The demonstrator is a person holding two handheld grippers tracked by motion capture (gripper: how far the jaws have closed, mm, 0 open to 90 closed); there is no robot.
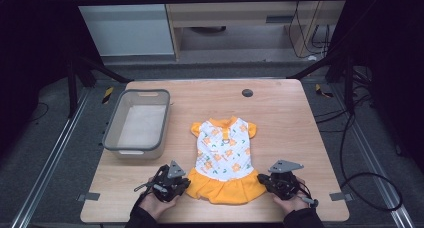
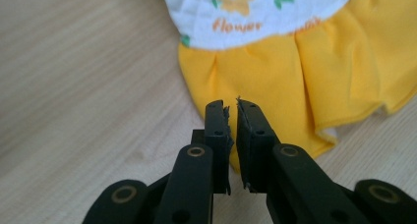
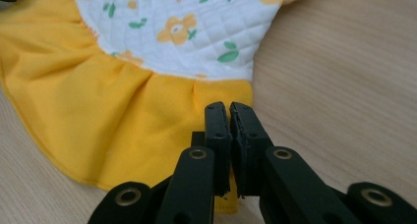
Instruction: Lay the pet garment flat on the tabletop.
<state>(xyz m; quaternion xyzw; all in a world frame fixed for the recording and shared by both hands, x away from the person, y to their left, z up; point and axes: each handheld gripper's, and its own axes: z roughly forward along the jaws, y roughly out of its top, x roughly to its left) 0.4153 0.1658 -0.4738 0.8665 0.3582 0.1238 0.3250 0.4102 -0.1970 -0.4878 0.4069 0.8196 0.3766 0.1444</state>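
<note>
In the high view, a wooden desk (image 1: 280, 113) carries a small dress (image 1: 224, 158) lying flat near its front middle, collar away from the person, with a white flowered top and an orange skirt. A grey bin (image 1: 137, 123) sits on the desk to the left of the dress, apart from it, and a small dark round disc (image 1: 247, 93) lies near the far edge. Nothing lies between the dress and the person's hands. The left hand-held gripper (image 1: 181, 182) rests at the left corner of the skirt, and the right hand-held gripper (image 1: 263, 179) at the right corner; from this height the gap between each one's jaws cannot be read.

In the left gripper view, the left hand-held gripper (image 2: 232, 108) has its jaws nearly closed, with only a thin slit between them. The tips sit over the orange skirt's edge, and the cloth runs under and behind them; whether cloth is pinched in the slit cannot be told. The word "flower" is printed on the white top here, a detail too small in the high view.

In the right gripper view, the right hand-held gripper (image 3: 228, 108) is also narrowed to a thin slit, its tips at the skirt's side edge just below the white top. A grip on the cloth cannot be confirmed.
</note>
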